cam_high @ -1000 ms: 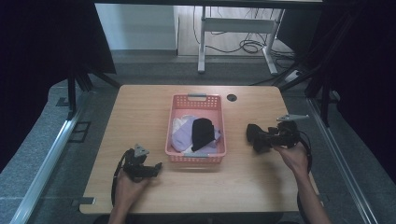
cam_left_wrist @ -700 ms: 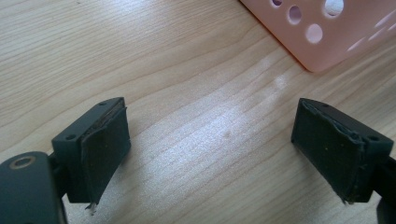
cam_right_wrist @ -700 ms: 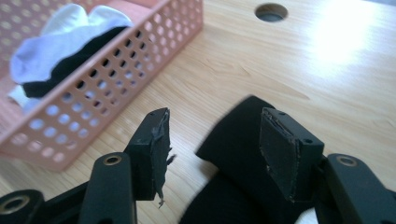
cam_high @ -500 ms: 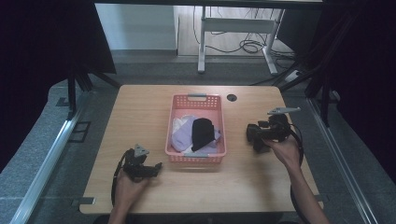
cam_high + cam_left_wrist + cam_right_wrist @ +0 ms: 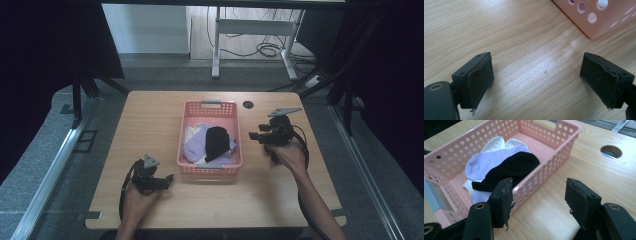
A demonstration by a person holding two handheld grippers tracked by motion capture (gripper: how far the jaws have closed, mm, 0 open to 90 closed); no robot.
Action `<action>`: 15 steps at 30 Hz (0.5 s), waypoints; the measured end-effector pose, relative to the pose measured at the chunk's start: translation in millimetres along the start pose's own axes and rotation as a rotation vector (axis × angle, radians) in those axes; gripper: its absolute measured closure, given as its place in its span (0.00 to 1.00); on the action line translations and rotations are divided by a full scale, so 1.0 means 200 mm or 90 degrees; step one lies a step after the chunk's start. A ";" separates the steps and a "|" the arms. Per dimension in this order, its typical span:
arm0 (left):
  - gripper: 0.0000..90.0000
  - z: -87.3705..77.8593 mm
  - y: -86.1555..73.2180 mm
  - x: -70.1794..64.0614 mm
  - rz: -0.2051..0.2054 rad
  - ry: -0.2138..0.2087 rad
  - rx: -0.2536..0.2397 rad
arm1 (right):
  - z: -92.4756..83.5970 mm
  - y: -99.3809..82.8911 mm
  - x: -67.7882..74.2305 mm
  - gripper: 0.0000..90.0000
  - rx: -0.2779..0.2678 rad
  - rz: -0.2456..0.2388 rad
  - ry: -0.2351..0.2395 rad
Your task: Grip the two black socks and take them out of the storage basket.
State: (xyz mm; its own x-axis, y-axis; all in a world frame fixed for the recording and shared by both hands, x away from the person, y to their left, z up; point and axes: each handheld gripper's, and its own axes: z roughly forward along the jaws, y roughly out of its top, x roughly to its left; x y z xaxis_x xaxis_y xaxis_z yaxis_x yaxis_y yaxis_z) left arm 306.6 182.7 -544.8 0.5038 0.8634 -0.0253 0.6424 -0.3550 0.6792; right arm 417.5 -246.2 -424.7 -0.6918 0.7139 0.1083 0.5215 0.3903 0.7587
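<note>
Socks first: the black sock lies on top of a lilac sock and some white socks inside the pink basket, which sits mid-table, a bit toward the far edge. Looks to me like the reach-in stage, nothing picked yet. The right gripper hovers just outside the basket's right wall, its fingers about halfway apart and having just been opening, with nothing between them but bare wood. I'd guess the next move means lifting over that wall and dipping down onto the black sock, since it's on top and closest to that side; the wall is high enough that a low sideways approach would bump it. The left gripper rests low on the table near the basket's near-left corner, fingers spread wide and empty, basket corner just ahead of it. Plenty of open table on both sides of the basket, and a cable hole sits behind the right gripper's path, not really in the way. The near edge is close to the left hand, though.
</note>
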 end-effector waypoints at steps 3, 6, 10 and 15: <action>0.12 0.00 0.00 0.00 0.000 0.000 0.000 | 0.02 0.03 0.03 0.43 0.004 -0.008 0.007; 0.13 0.00 0.00 0.00 0.000 0.001 0.000 | 0.05 0.06 0.06 0.43 0.007 -0.020 0.018; 0.12 0.00 0.00 0.00 0.000 0.000 0.000 | 0.10 0.10 0.11 0.43 0.016 -0.037 0.028; 0.12 0.00 0.00 0.00 0.000 0.000 0.000 | 0.18 0.15 0.18 0.43 0.036 -0.061 0.044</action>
State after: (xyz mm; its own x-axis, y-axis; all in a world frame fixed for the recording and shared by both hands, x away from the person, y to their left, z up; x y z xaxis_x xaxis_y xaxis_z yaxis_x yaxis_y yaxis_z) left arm 306.6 182.8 -544.8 0.5039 0.8634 -0.0244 0.6423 -0.3556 0.6790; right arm 427.0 -187.9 -421.9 -0.7711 0.6313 0.0824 0.4779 0.4885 0.7301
